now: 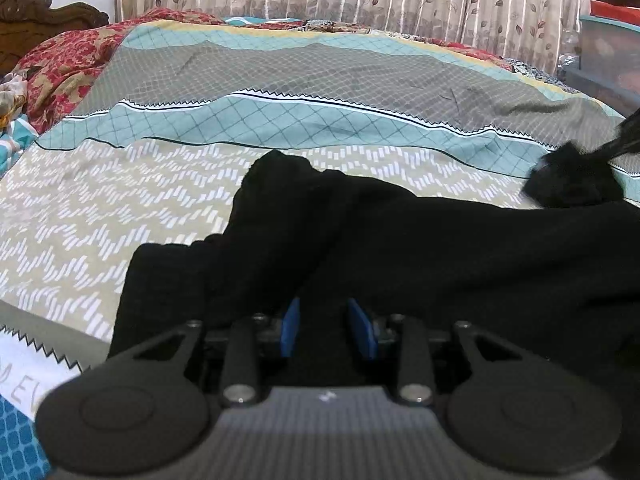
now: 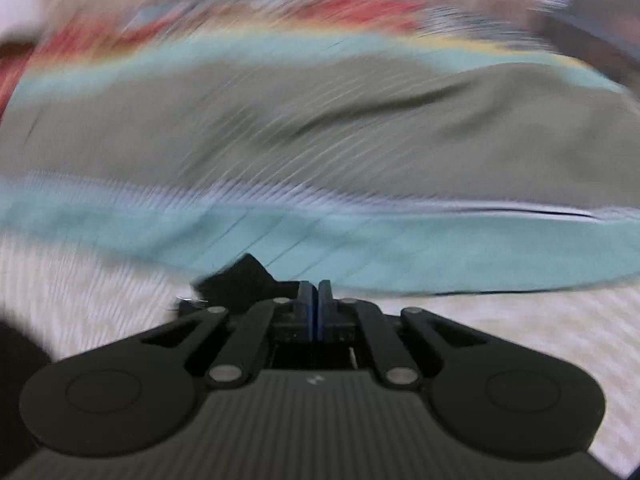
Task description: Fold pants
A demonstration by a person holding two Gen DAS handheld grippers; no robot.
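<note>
Black pants on teal, grey, beige zigzag-patterned bedsheet.

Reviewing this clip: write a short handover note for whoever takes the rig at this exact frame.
Left gripper: open, fingers astride the near edge of the black pants, not clamped.
Right gripper: shut on a corner of the pants, raised off the bedsheet; its view is motion-blurred.
Pants lie bunched across the bed, mostly unfolded.
Done: one corner picked up.
Left: probably grip with the left, spread flat, then fold.
</note>
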